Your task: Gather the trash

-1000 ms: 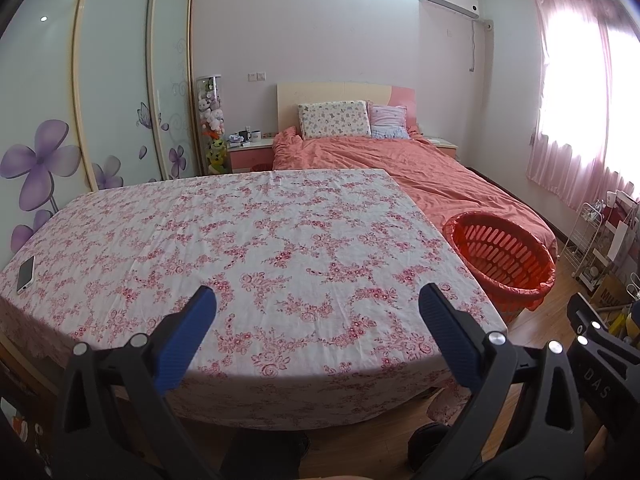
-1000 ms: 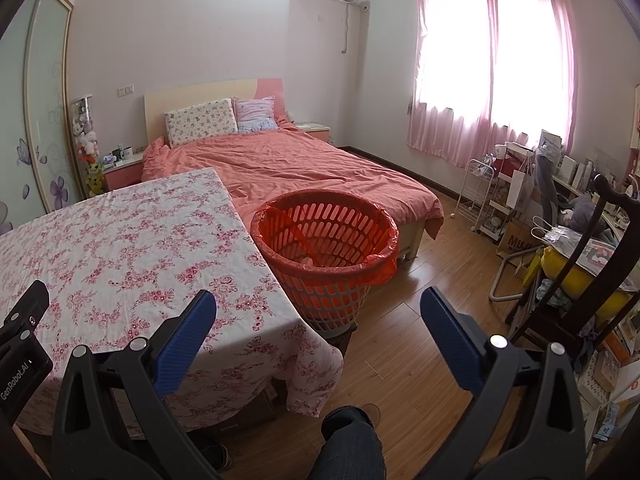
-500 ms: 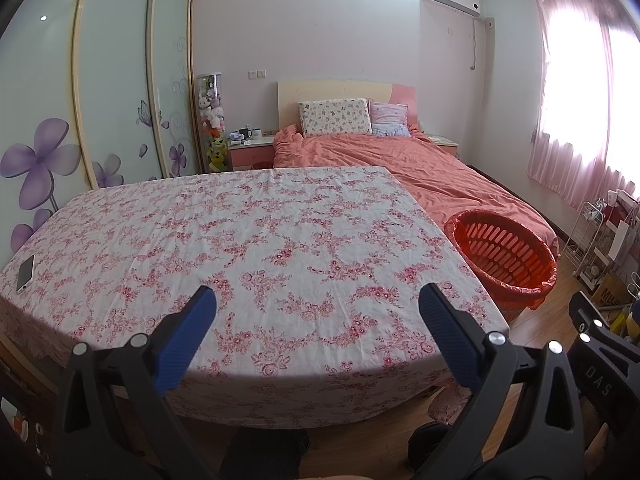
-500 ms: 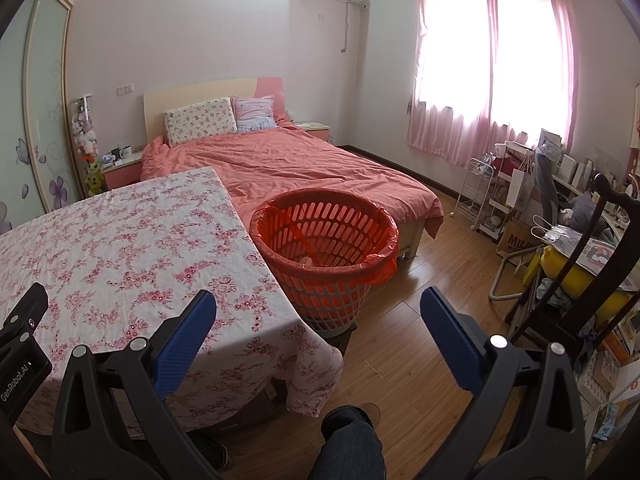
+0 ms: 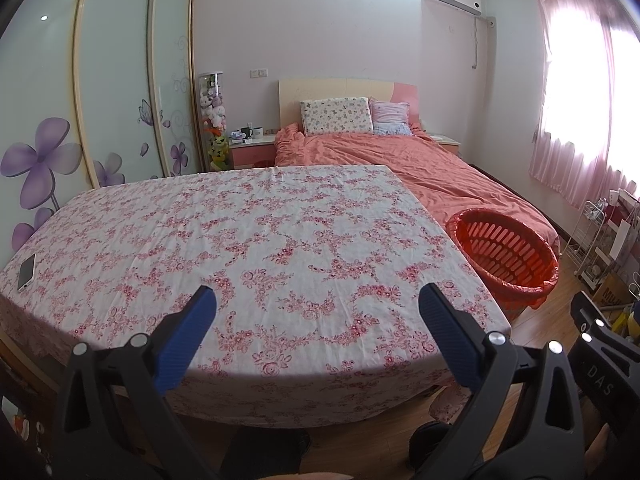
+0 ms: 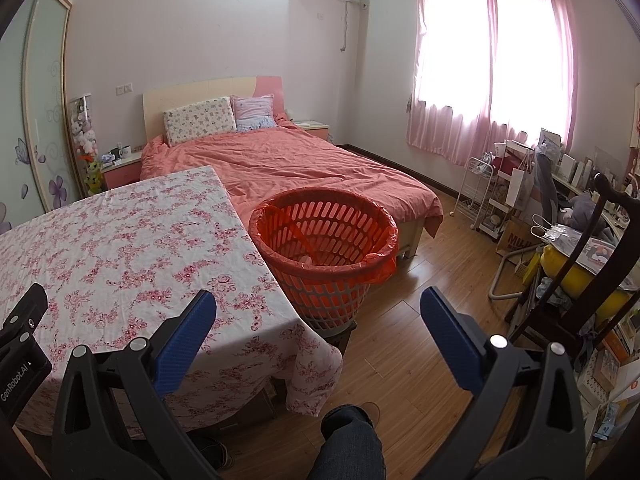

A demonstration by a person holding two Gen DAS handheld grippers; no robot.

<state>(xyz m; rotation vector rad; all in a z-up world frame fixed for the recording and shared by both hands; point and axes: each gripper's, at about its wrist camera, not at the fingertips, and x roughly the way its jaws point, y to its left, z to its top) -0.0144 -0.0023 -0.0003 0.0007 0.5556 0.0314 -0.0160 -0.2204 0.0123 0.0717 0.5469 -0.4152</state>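
The left gripper [image 5: 318, 312] hangs over the near edge of the desk [image 5: 280, 240], its blue fingers [image 5: 188, 336] spread wide with nothing between them. A floral cloth covers the desk. A phone [image 5: 26, 273] lies near its left edge. Off the desk's right side stands an orange basket [image 5: 504, 258] lined with a bag, in front of the bed [image 5: 420, 172]. Part of the right gripper [image 5: 604, 364] shows at the lower right.

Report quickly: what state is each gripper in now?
Left gripper: open, holding nothing.
Right gripper: open, holding nothing.
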